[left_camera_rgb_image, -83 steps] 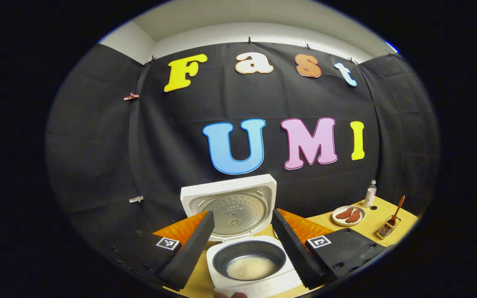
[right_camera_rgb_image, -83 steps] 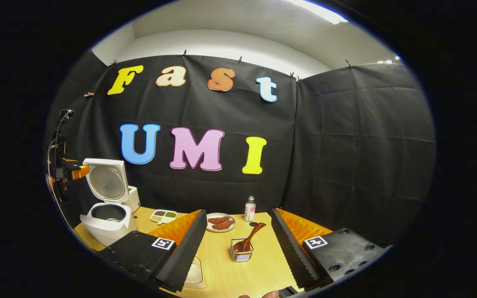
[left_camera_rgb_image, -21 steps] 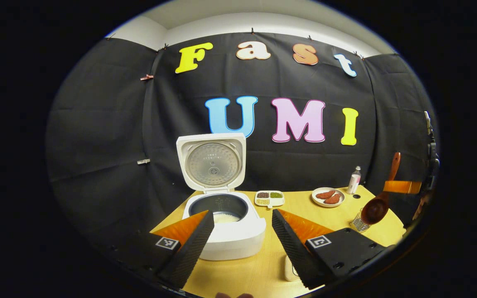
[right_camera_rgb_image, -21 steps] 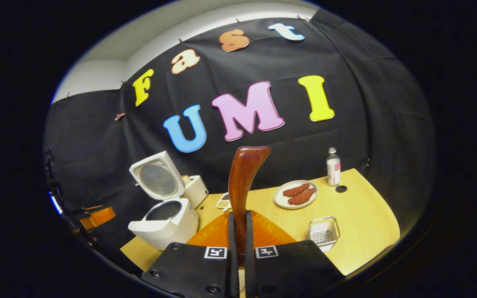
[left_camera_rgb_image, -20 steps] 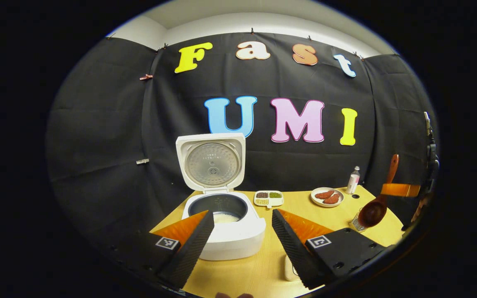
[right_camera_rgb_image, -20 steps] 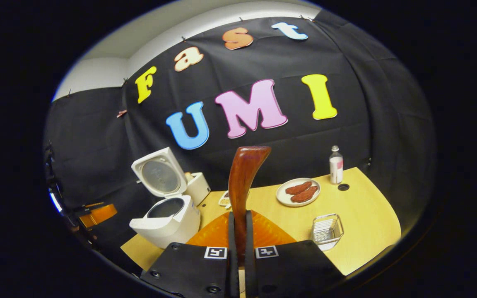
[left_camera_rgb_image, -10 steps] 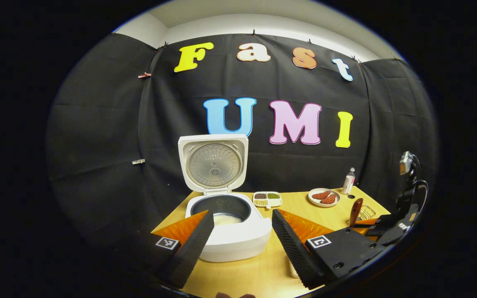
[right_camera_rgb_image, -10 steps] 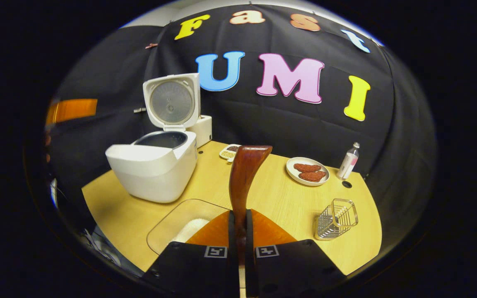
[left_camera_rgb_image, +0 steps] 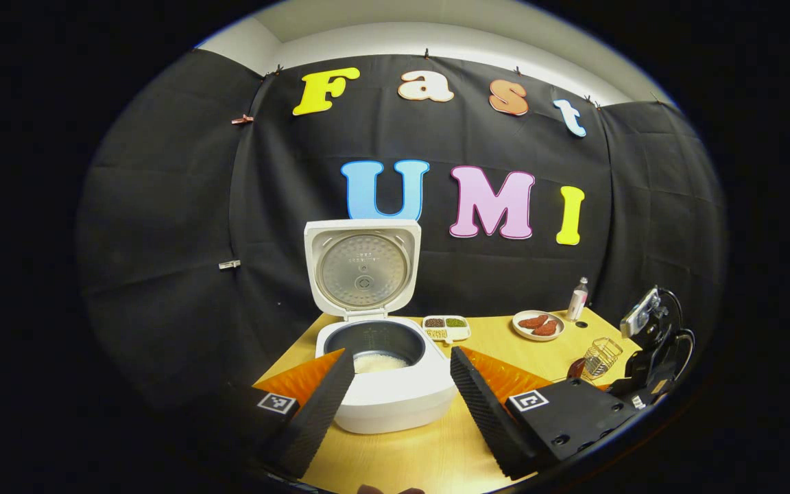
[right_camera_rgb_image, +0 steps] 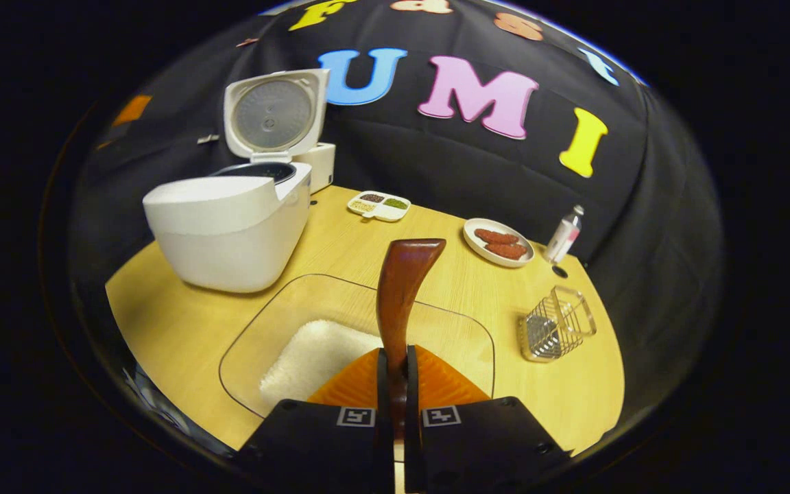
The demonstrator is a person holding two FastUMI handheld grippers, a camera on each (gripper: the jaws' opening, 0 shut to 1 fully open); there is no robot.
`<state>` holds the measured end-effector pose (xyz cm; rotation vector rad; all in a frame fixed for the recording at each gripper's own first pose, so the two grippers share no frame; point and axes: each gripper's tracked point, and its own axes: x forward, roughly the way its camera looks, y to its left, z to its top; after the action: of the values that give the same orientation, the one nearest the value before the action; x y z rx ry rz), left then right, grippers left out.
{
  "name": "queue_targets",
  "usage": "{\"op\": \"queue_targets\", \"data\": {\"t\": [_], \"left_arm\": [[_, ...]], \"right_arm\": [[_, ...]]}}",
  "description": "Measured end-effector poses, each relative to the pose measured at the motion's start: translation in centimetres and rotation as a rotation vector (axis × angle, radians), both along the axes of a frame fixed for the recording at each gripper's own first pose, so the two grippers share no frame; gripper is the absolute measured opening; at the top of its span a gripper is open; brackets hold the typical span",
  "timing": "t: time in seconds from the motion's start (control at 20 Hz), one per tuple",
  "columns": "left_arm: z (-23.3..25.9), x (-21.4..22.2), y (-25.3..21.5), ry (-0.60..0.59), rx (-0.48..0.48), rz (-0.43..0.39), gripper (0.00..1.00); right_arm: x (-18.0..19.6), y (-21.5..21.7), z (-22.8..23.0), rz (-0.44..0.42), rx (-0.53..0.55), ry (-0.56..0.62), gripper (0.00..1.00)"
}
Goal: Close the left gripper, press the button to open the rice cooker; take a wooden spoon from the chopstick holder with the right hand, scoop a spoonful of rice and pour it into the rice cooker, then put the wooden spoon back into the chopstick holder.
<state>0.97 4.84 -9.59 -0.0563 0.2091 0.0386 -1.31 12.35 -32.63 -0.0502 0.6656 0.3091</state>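
The reddish-brown wooden spoon (right_camera_rgb_image: pixel 402 288) stands clamped in the right gripper (right_camera_rgb_image: pixel 395 374), both fingers pressed on its handle, which rises to 12 o'clock in the right gripper view; the bowl end lies hidden below the fingers. Beneath it, at 6 o'clock on the pale wooden table (right_camera_rgb_image: pixel 175 329), sits a clear, rounded-square tray (right_camera_rgb_image: pixel 285 295) holding a mound of white rice (right_camera_rgb_image: pixel 313 353). The white rice cooker (right_camera_rgb_image: pixel 230 226) stands at 10 o'clock with its lid raised, and the empty wire chopstick holder (right_camera_rgb_image: pixel 556 322) sits at 3 o'clock. In the left gripper view, the left gripper (left_camera_rgb_image: pixel 395 384) hangs wide open and holds nothing, with the cooker between its fingers and some rice already in the dark inner pot (left_camera_rgb_image: pixel 374 343).

The spoon looks stiff, light and smooth-lacquered, so it may twist in a narrow pinch; a firm hold on the handle suits the scoop. The loose grains will probably spill if the bowl tips, so a level carry to the cooker seems wise. The scoop itself appears not yet made.
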Motion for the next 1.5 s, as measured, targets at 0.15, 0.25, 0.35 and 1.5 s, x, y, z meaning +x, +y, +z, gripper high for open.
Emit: {"op": "queue_targets", "data": {"t": [0.15,0.25,0.35,1.5], "left_arm": [[-0.1,0.0,0.5,0.002,-0.009,0.01,0.97],[0.0,0.0,0.6,0.0,-0.006,0.009,0.97],[0.2,0.0,0.7,-0.003,0.006,0.011,0.97],[0.1,-0.4,1.1,-0.011,0.008,0.0,0.97]], "right_arm": [[0.0,0.8,-0.6,-0.15,0.205,0.083,0.1],[0.2,1.0,-0.8,-0.24,0.33,0.117,0.11],[0.5,1.2,-0.8,-0.303,0.435,0.144,0.1],[4.8,-0.8,12.9,-0.477,1.003,0.184,0.1]]}}
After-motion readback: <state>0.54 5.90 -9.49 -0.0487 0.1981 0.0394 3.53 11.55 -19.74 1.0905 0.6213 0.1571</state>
